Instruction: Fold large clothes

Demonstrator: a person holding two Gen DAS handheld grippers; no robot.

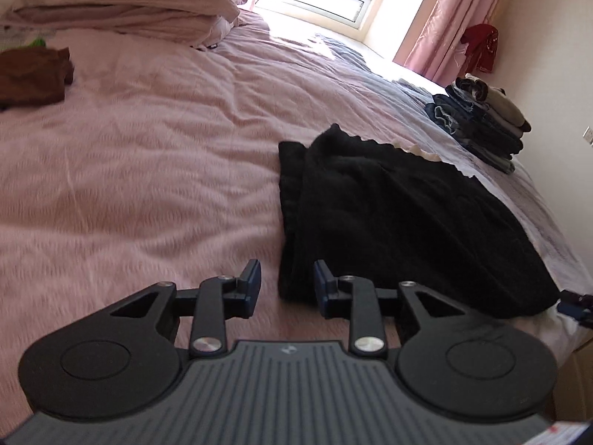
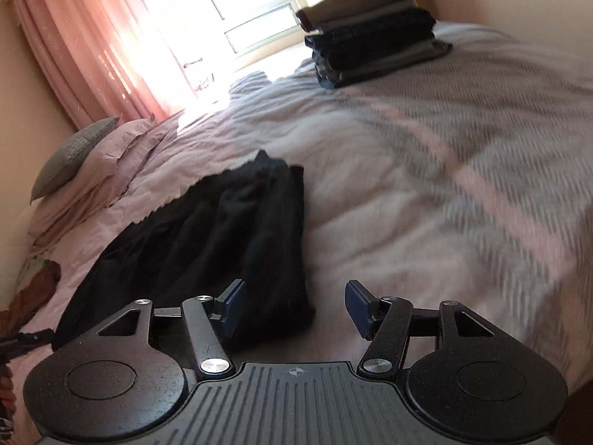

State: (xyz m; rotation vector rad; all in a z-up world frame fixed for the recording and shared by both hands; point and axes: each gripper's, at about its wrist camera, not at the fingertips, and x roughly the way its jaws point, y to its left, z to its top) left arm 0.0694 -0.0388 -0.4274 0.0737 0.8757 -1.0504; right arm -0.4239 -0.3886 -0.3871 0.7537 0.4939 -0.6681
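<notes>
One black garment [image 1: 400, 215], folded flat, lies on the pink bedspread [image 1: 148, 155], centre-right of the left wrist frame and centre-left of the right wrist frame. Left gripper [image 1: 286, 289] hangs at lower centre, jaws apart, empty, its right finger over the garment's near corner; contact unclear. Right gripper [image 2: 294, 309] at lower centre, jaws wide apart, empty, left finger over the garment's near edge. One stack of folded clothes [image 1: 485, 118], mostly denim, at right edge of the left view, top centre of the right. One brown garment [image 1: 33, 78] upper left. One grey pillow [image 2: 70, 155] on folded pink bedding. Pink curtains [image 2: 92, 44]. No readable writing; a small logo mark on each gripper body.
</notes>
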